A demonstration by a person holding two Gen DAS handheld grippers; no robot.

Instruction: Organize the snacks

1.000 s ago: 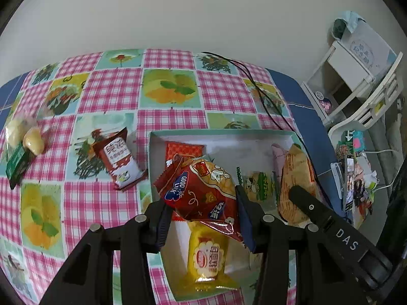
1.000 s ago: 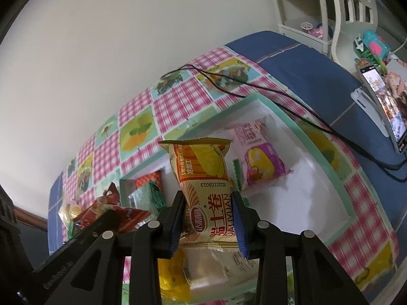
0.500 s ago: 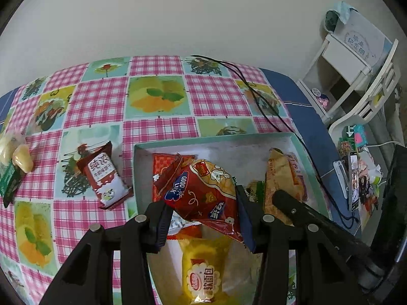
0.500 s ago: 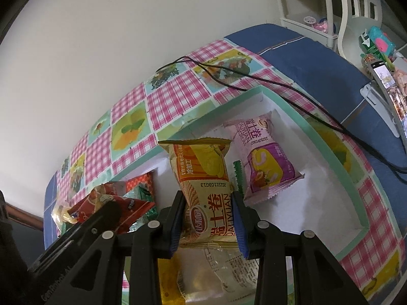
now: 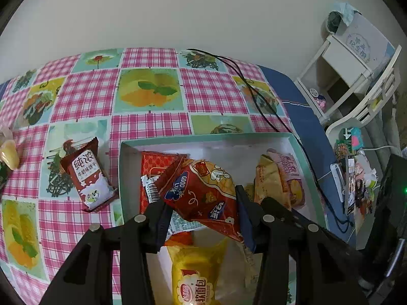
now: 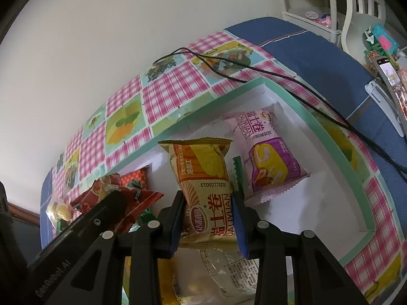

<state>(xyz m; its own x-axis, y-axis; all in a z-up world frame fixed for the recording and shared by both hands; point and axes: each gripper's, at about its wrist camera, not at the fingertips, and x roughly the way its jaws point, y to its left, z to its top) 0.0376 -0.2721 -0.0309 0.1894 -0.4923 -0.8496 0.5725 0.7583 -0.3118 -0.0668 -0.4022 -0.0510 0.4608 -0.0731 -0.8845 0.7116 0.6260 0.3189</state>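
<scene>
My left gripper (image 5: 201, 208) is shut on a red snack bag (image 5: 201, 193), held over the left half of the teal-rimmed white box (image 5: 203, 136). Over the box's middle, my right gripper (image 6: 207, 208) is shut on an orange-yellow egg-roll packet (image 6: 203, 175). A pink-purple packet (image 6: 264, 160) lies in the box to its right. Inside the box also lie a red flat packet (image 5: 152, 165) and a yellow bread packet (image 5: 195, 279). A brown-and-white milk biscuit packet (image 5: 87, 175) lies on the tablecloth left of the box.
The checked pink tablecloth (image 5: 150, 94) covers the table up to the wall. A black cable (image 6: 254, 68) runs past the box's far right corner. Small yellow sweets (image 5: 9, 152) sit at the left edge. White shelves (image 5: 351, 81) and a phone on a stand (image 6: 389, 73) stand at the right.
Both grippers have sunk closer to the box with their packets still gripped. The box and table look larger and nearer in both views.
</scene>
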